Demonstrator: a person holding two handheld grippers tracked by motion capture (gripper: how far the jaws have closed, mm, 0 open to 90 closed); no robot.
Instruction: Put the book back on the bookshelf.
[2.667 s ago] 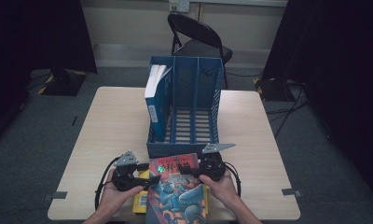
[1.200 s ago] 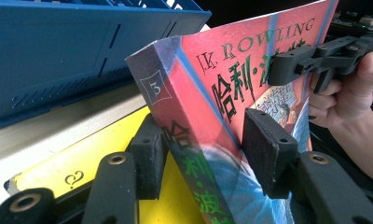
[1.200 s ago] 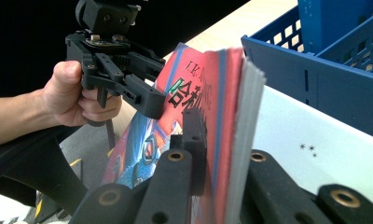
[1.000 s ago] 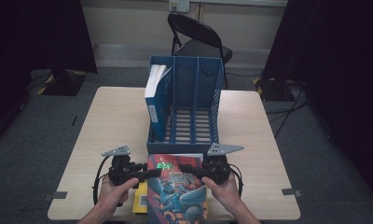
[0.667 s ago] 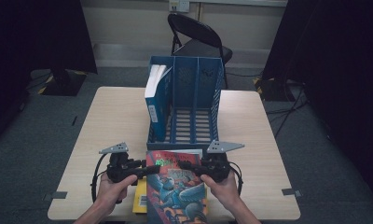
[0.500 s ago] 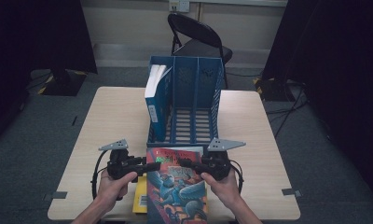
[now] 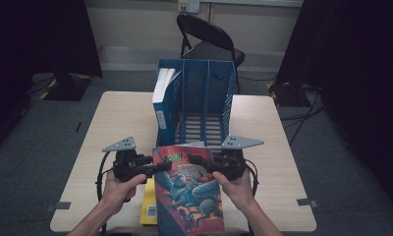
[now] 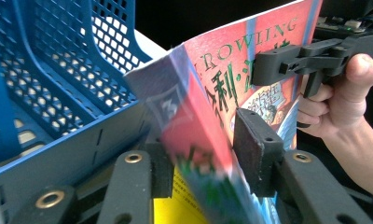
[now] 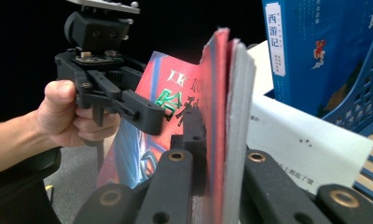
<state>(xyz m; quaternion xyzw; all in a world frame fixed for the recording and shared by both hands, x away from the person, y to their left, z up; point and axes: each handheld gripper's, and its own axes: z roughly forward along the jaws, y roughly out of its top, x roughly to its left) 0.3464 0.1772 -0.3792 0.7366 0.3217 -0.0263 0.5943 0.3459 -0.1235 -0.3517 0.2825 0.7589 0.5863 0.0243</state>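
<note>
A book with a red and blue cover (image 7: pixel 187 196) is held up over the table's near edge, in front of the blue file rack (image 7: pixel 207 88). My left gripper (image 7: pixel 161 166) straddles its left edge. In the left gripper view the book (image 8: pixel 222 79) fills the gap of that gripper (image 8: pixel 201 135); its jaws have just been closing and the pads (image 8: pixel 252 149) press the cover. My right gripper (image 7: pixel 197 160) is shut on the right edge, with the pages clamped in the right gripper view (image 9: pixel 222 140). The left gripper (image 9: pixel 147 114) also appears there, against the cover (image 9: pixel 173 100).
A blue book (image 7: pixel 164 96) stands in the rack's left compartment; the other compartments hold nothing. A yellow book (image 7: pixel 148 209) lies on the table (image 7: pixel 116 123) under the lifted one. A white sheet (image 9: pixel 306 144) lies by the rack's base. A folding chair (image 7: pixel 209 39) stands behind the table.
Both hands have risen and lifted the red and blue book off the yellow one. Its top edge now stands higher and closer to the rack's front.
</note>
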